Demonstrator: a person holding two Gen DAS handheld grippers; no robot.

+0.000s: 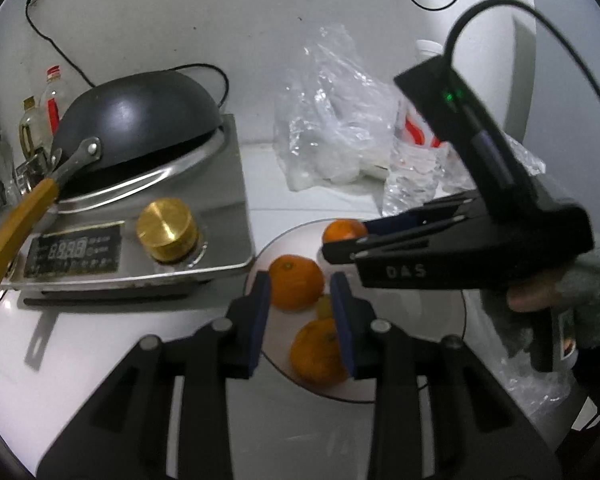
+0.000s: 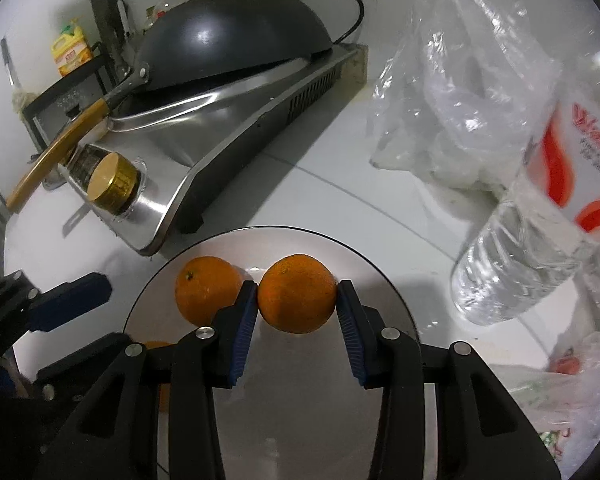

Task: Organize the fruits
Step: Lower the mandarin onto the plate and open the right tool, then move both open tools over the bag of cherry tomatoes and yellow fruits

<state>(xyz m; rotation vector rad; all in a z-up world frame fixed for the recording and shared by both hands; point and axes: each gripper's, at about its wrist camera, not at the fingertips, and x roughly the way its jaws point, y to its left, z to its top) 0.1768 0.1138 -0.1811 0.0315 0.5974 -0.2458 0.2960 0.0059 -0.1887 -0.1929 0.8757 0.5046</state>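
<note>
1. I am gripping a round orange mandarin with a dimpled peel [image 2: 297, 294] in my right hand-held gripper [image 2: 297, 308]; its two blue ribbed pads are pressing the fruit's left and right flanks, so it sits dead ahead of the fingers, at their tips.
2. The fruit is nearly a ball, so no long axis matters; what matters is that it is hanging over the far half of the round pale plate with a dark rim [image 2: 380, 264], apparently just above it rather than resting.
3. A second orange mandarin with a small green stem scar [image 2: 204, 294] is lying on the plate just left of the held one, close against the outside of my left-hand pad.
4. My left hand-held gripper [image 1: 300, 308] is pointing down at the near side of the same plate, slightly parted and grasping nothing; a third orange mandarin [image 1: 318, 352] is lying on the plate between and below its fingers.
5. I judge the right hand nearer the job: lowering straight down should be setting the fruit on bare plate, provided I am drifting right, away from its neighbour.
6. Beyond the plate, on the white counter [image 2: 308, 184], are standing a steel induction cooker with a brass knob [image 2: 228, 128] and a clear water bottle [image 2: 512, 264].
</note>
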